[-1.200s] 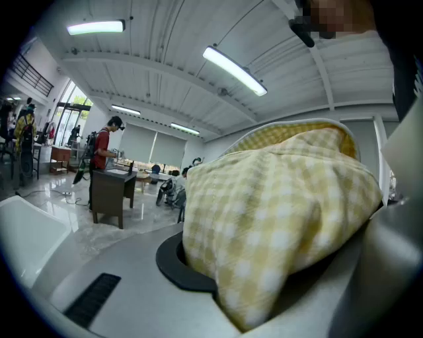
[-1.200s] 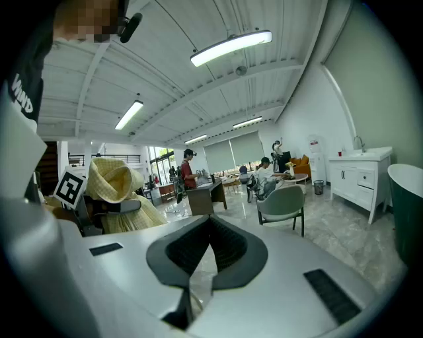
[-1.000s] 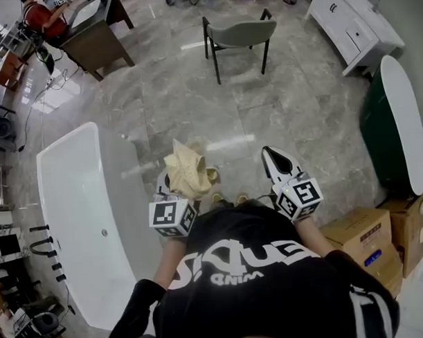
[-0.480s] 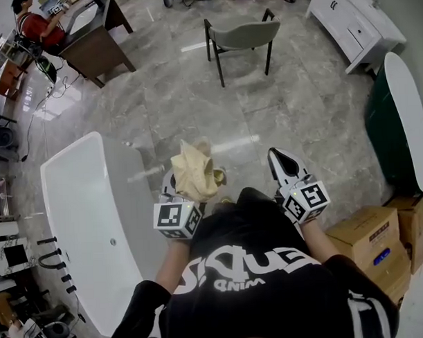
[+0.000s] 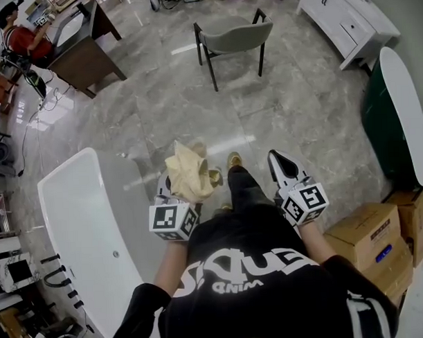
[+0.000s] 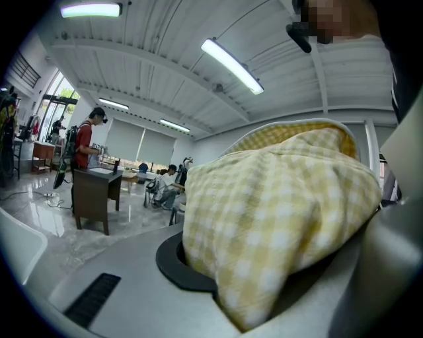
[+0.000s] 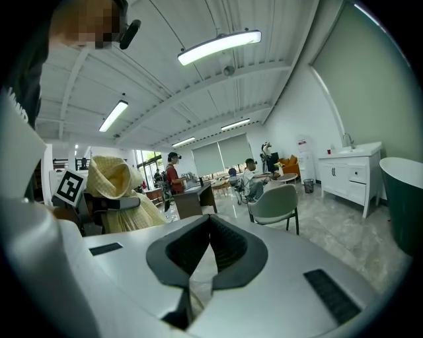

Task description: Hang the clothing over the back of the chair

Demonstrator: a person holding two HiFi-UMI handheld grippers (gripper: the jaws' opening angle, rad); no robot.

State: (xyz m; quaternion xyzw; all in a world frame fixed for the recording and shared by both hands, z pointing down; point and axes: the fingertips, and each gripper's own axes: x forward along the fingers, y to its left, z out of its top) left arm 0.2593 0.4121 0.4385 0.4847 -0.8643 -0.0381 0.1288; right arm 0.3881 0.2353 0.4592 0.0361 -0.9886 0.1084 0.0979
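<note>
Clamping cloth in left hand-held gripper | holding right hand-held gripper shut, empty | risking cloth slipping before reaching far chair

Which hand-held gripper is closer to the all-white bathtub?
Left. The left hand-held gripper, clamping the yellow cloth, is next to the bathtub; the right hand-held gripper is farther away, across the person.

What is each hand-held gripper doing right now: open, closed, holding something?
Left hand-held gripper: closed on the yellow checked clothing.
Right hand-held gripper: closed, nothing between its jaws.
</note>
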